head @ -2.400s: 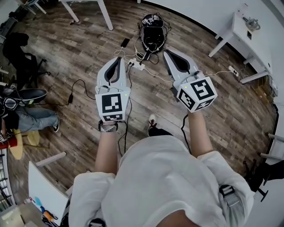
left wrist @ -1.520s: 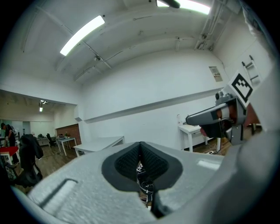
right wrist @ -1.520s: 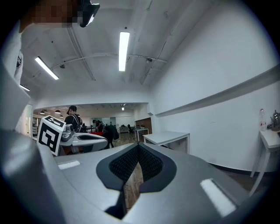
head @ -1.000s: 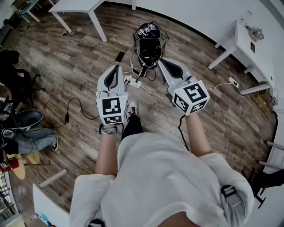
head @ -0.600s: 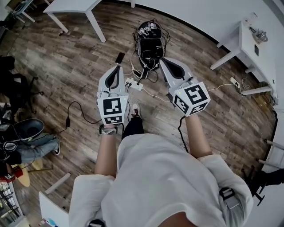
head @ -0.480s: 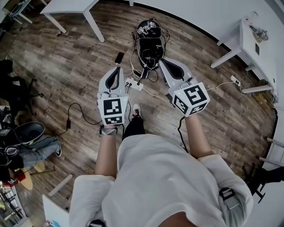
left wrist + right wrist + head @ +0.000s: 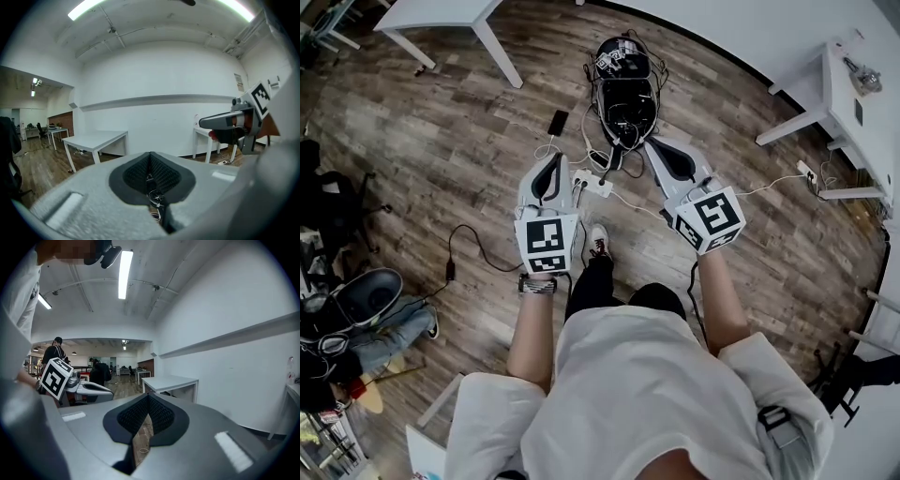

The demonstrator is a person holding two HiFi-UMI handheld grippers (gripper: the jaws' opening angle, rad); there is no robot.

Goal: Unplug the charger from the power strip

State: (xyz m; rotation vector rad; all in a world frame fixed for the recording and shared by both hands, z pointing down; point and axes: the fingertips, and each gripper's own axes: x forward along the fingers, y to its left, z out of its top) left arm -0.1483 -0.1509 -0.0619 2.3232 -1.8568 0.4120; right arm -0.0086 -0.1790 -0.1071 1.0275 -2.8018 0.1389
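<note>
A white power strip [image 7: 593,185] lies on the wood floor with several plugs and cables in it; the charger is too small to pick out. A white cable runs from it to a phone [image 7: 556,122]. My left gripper [image 7: 551,160] hangs just left of the strip, above the floor, shut with nothing in it [image 7: 150,153]. My right gripper [image 7: 660,148] hangs to the strip's right, also shut and holding nothing [image 7: 149,395]. Both point forward, nearly level. Neither gripper view shows the strip itself.
A black bag [image 7: 625,89] full of cables sits just beyond the strip. A black adapter [image 7: 450,272] and its cord lie at the left. White tables stand at far left [image 7: 441,14] and right [image 7: 848,80]. A seated person's legs [image 7: 389,328] are at left. My shoe [image 7: 599,242] is below the strip.
The person has stepped closer and both grippers have come forward and down. The power strip now lies between the two gripper tips. Both grippers stayed shut.
</note>
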